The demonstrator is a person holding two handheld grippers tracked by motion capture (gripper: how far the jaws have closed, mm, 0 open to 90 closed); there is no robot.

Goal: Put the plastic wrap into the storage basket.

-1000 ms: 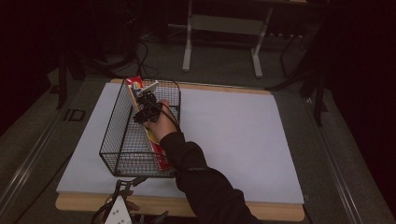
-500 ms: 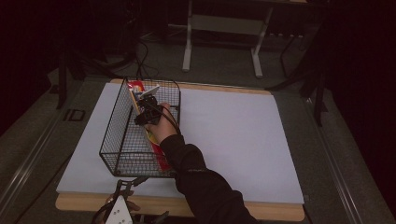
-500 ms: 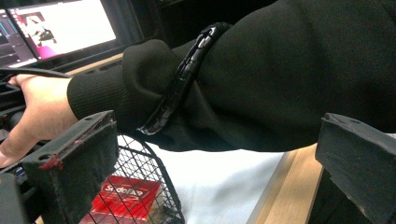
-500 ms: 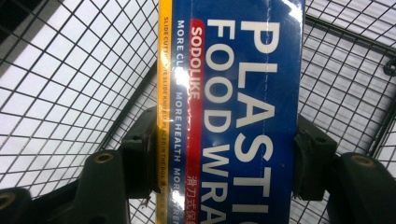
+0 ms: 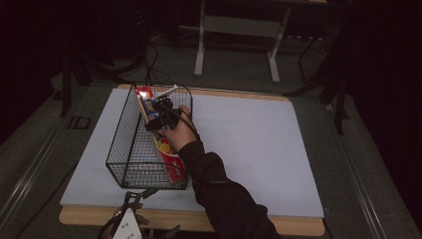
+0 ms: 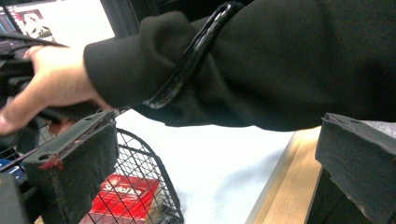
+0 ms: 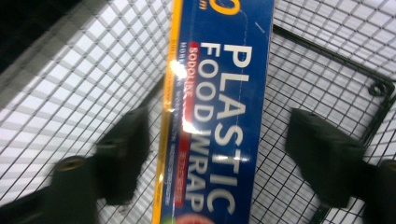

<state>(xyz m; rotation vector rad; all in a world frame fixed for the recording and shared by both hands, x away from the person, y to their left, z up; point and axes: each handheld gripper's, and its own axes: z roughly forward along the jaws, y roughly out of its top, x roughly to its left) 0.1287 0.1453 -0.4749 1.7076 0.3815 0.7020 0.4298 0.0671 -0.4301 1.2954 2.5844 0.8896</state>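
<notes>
- Nearest me, at the bench's near edge toward its left corner, my left tongs (image 5: 130,209) sit low with their black jaws spread wide and nothing between them; in the left gripper view the padded jaws stand far apart over the pale wooden lip of the bench (image 6: 275,186).
- Just beyond them stands the black wire mesh basket (image 5: 119,134), long side running from the near edge toward the far-left corner of the white-topped bench.
- Inside the basket, along its right wall, lies the long blue, red and yellow cardboard box of plastic food wrap (image 7: 219,112), one end by the near wall, the other raised toward the far rim.
- My right hand (image 5: 180,133), in a dark sleeve, reaches into the basket with the right tongs (image 5: 158,113) over the far half of the box.
- In the right gripper view those jaws flank the box on both sides, open, with clear gaps, not touching it.
</notes>
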